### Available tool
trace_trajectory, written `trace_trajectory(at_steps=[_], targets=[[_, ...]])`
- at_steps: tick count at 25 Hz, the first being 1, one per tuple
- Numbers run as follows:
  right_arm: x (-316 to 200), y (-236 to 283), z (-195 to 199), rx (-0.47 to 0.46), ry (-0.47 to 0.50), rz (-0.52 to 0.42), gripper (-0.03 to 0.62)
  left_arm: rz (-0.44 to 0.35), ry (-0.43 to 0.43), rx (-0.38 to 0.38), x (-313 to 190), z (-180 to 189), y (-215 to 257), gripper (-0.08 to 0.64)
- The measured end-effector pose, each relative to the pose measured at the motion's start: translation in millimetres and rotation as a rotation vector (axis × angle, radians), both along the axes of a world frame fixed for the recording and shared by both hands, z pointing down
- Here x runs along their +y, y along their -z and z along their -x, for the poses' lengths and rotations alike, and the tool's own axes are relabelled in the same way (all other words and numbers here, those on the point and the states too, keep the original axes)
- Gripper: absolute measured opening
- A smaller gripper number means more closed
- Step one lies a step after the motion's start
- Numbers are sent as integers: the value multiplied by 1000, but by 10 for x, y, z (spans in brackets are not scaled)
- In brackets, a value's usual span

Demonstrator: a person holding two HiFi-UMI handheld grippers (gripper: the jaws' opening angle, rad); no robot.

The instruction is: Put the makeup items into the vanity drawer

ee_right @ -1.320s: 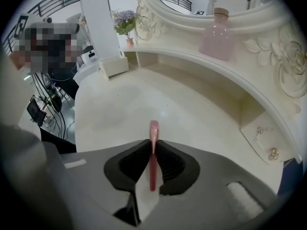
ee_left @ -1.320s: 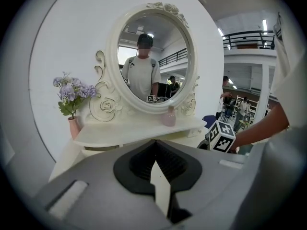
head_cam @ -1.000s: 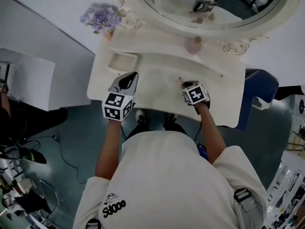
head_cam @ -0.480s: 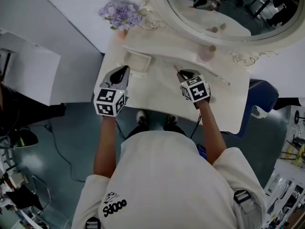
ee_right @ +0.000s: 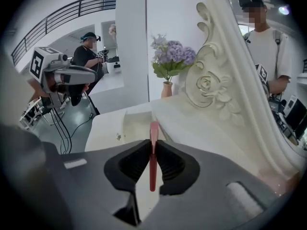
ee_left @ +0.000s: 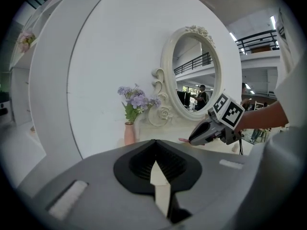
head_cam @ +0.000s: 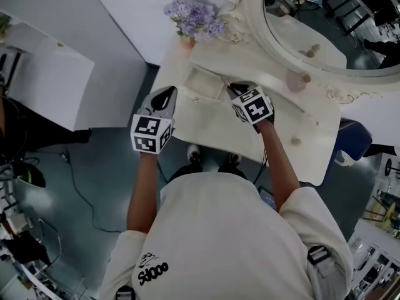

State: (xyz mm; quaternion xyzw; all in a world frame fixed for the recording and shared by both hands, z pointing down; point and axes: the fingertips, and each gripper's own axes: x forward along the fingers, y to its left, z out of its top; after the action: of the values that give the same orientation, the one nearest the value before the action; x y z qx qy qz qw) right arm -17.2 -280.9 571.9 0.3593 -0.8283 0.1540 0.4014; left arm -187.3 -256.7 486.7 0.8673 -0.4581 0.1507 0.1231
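Well, my right claw [head_cam: 230, 87] grips a slim pink makeup stick [ee_right: 153, 147] just over the open cream drawer [head_cam: 203, 83] ahead of it, which looks empty, a round pink jar [head_cam: 295, 80] waits on the desk [head_cam: 275, 136] to its right, and my left claw [head_cam: 169, 91] hangs closed, empty.

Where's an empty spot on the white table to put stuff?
The open drawer looks bare inside, just ahead of the right gripper holding a pink stick. The tabletop between that gripper and the pink bottle is free too. It is tighter at the back by the flower vase and mirror.
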Motion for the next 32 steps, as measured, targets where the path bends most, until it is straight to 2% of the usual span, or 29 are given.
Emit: trace_trajectory(at_steps=[8,17,23,27,32], targets=[[-315,-455,568,78,91,105,51,46,32,-28,-4,477,-177,20],[-442,-891,839,195,140,207,52,100,87,-27,81,771,-393,19],[-496,-933,878,220,188,142,54,96,63,-32,180,647,-397,20],[-530,-780,904,168,151,80,55,86,12,-48,243,566,-310,20],[-519,-500,830,110,125,5,103,48,-67,-48,284,360,-193,20]])
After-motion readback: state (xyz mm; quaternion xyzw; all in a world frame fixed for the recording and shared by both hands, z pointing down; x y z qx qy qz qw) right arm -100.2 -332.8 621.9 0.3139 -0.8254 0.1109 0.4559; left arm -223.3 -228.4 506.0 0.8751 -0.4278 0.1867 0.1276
